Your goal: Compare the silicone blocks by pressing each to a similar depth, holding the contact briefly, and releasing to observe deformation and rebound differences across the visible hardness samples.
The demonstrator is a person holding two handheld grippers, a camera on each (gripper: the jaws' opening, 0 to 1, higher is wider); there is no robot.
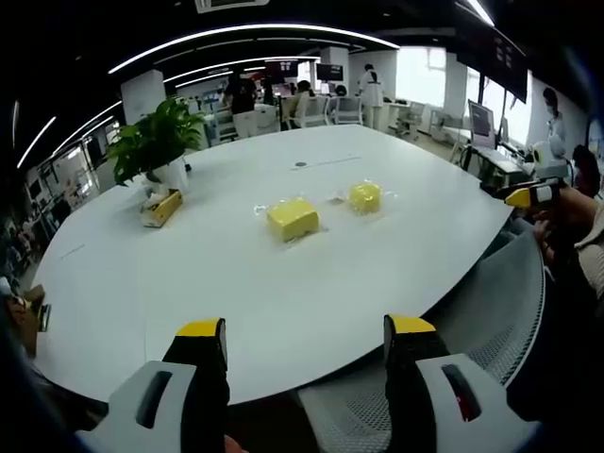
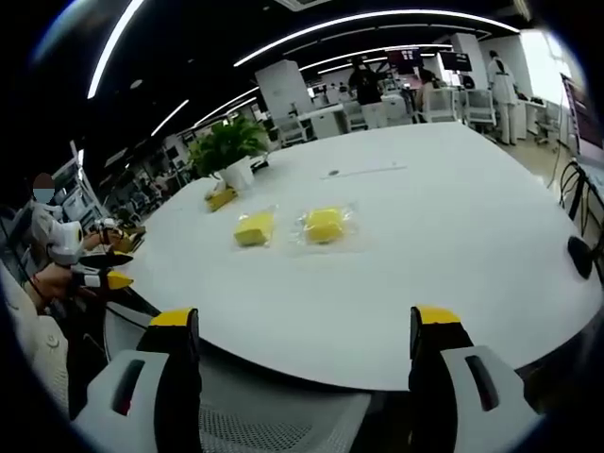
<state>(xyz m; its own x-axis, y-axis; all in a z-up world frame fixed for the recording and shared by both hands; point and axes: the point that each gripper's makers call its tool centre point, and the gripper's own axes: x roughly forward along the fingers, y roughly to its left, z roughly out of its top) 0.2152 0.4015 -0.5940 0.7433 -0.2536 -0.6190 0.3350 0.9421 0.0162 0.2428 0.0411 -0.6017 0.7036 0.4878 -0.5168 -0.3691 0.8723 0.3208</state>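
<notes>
Silicone blocks, two of them and both yellow, lie on the big white round table (image 1: 311, 293), each on what looks like a clear plastic wrapper, though the film is hard to make out. In the left gripper view the larger block (image 1: 293, 218) lies nearer and the smaller block (image 1: 364, 196) just beyond it to the right, the two near each other but apart. A potted plant (image 1: 156, 142) stands toward the table's far left edge, with a small yellow box (image 1: 161, 209) just beside it.

Both tools are held back over the near edge, well apart from the blocks. The left gripper (image 1: 307, 342) has its yellow-tipped jaws spread wide with nothing between them. The right gripper (image 2: 307, 330) is likewise spread and holding nothing. A mesh chair back (image 2: 283, 420) shows below the table edge. People stand among desks far behind.
</notes>
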